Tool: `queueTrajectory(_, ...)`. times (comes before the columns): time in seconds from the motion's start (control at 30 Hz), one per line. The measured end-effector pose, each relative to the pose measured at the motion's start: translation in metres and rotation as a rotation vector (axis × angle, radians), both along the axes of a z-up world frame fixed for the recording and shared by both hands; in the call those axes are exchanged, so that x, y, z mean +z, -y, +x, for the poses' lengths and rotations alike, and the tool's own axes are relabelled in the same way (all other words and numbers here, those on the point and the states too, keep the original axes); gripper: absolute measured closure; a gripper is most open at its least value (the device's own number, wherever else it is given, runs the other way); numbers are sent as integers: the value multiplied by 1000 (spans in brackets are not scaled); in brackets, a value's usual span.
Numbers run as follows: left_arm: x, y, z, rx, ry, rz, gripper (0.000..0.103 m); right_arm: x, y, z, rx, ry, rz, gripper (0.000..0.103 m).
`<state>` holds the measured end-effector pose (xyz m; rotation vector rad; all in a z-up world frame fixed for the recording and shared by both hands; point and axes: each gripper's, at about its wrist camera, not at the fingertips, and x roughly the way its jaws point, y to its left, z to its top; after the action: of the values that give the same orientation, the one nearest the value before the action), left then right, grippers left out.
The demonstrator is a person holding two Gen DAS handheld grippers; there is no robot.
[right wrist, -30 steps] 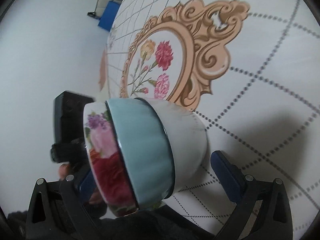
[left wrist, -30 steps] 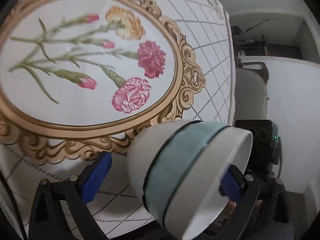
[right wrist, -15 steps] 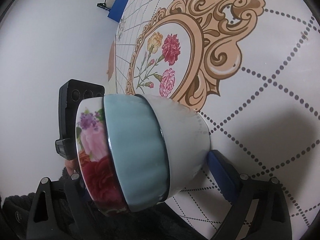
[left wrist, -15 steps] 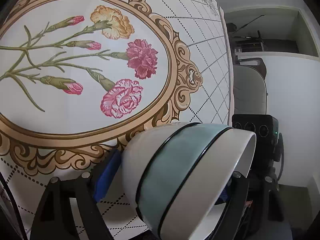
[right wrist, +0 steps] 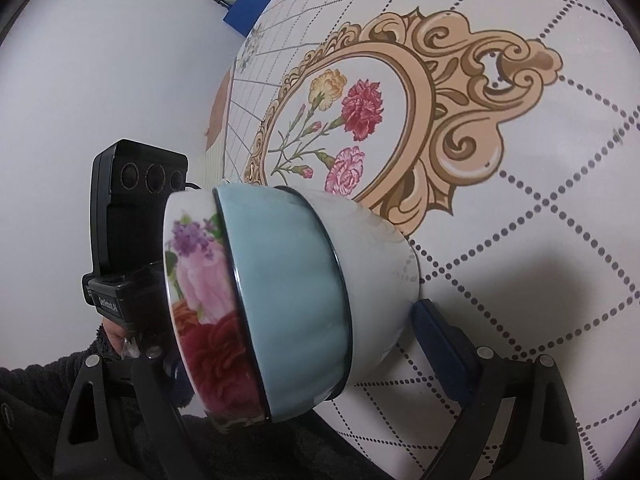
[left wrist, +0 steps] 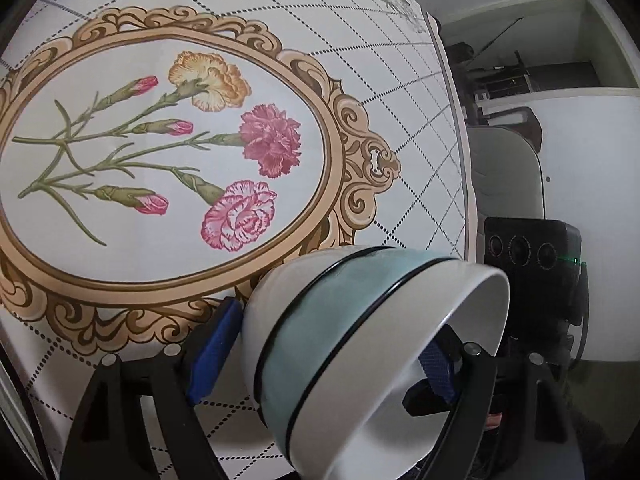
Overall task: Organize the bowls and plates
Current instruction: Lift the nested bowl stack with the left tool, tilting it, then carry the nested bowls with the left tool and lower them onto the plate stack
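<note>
A stack of nested bowls lies tilted on its side at the table edge: a white outer bowl (left wrist: 272, 304), a pale teal bowl (left wrist: 332, 320) in it, and a flower-painted inner bowl (right wrist: 200, 280). My left gripper (left wrist: 324, 360) is shut on the stack, one blue pad (left wrist: 212, 356) against the base side, the other pad (left wrist: 436, 364) inside the mouth. My right gripper (right wrist: 292, 328) straddles the same stack from the opposite side, its right blue pad (right wrist: 440, 344) near the base; contact is unclear.
The table (left wrist: 380, 80) carries a cloth with a dotted diamond grid and a gold-framed carnation print (left wrist: 160, 152). A grey chair (left wrist: 504, 168) stands beyond the table edge. A blue box (right wrist: 252, 16) lies on the floor far off.
My left gripper's jaws have closed onto the bowl stack. My right gripper's jaws have narrowed around it. The stack has tipped slightly and the views have pulled back.
</note>
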<state>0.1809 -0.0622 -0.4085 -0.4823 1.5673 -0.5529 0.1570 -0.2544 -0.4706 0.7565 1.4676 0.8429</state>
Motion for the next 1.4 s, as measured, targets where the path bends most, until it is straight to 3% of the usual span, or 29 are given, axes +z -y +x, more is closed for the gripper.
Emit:
queueTrajectory(0.27,4,-1,1,9,-4,23,23,-4,-8,9,-14,-55,-25,11)
queueTrajectory(0.33,-1,-2,2,10,-14,39,22,-6,-6,10,-24,-63,-71,21)
queueTrajectory(0.4,-6,-6,3,19,-14,32,23,-10,-4,13,-43,-82,-92,40)
queueTrajectory(0.43,-9,-7,3,27,-24,32,23,-12,-3,14,-38,-85,-89,43)
queueTrajectory(0.97,7,-10,3,52,-6,98,24,-11,-10,28,36,-90,-41,44)
queueTrajectory(1.4,48,-44,2,146,28,121,24,28,-50,49,138,-69,-30,44)
